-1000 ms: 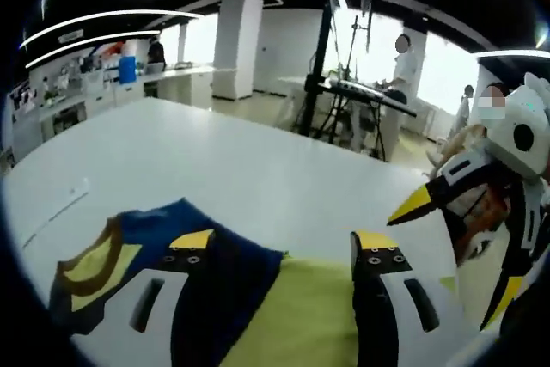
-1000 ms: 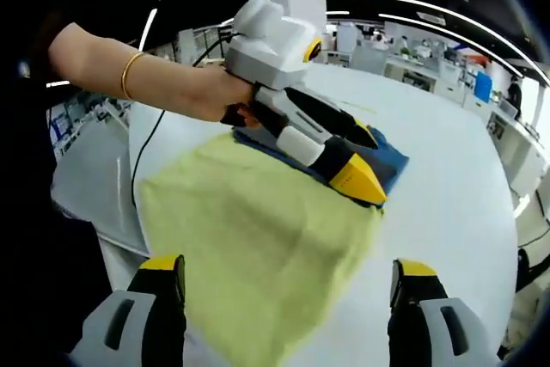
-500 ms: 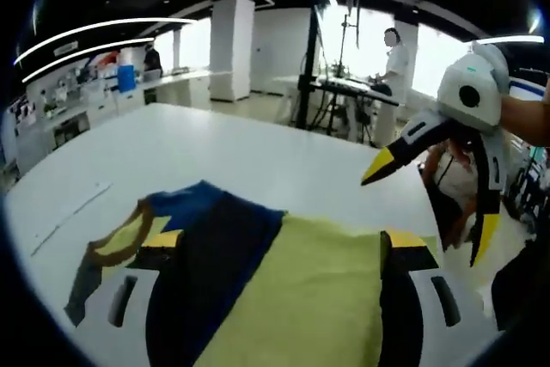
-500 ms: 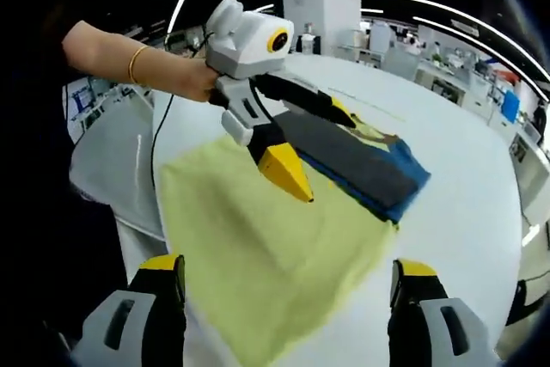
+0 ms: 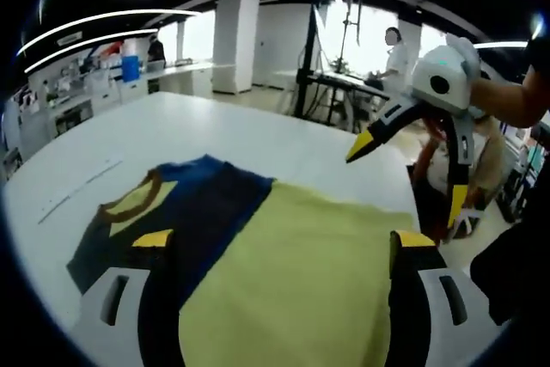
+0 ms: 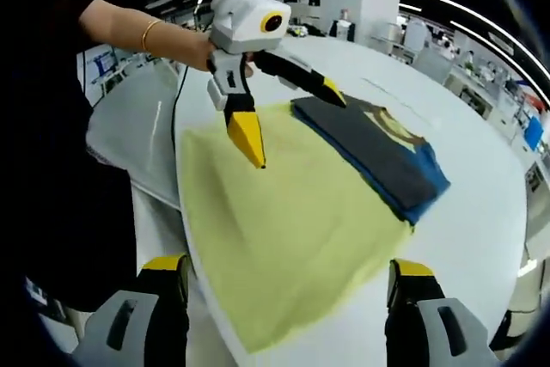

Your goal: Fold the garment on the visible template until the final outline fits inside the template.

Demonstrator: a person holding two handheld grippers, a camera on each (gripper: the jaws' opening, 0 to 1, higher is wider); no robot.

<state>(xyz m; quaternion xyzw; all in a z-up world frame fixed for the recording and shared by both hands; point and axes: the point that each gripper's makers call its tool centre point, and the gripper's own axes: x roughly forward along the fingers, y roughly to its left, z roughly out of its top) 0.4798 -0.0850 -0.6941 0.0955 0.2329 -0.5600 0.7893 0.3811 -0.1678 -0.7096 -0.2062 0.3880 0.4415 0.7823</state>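
Below both open jaws, garment flat.

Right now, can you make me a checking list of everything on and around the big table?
Surface: white table, broad and bare past the cloth; thin line markings on it in the left gripper view.
Job's things: garment, yellow body spread flat, dark blue top part with a brown-trimmed collar; a folding template cannot be made out.
Clutter: nothing seen.
Grippers: left gripper above the cloth with jaws apart, holding nothing; right gripper raised in the air, jaws apart, empty.
Cables: a dark cable hanging below the hand holding the left gripper.
Surroundings: open office with pillars, desks, ceiling light strips, a metal stand and people in the background.
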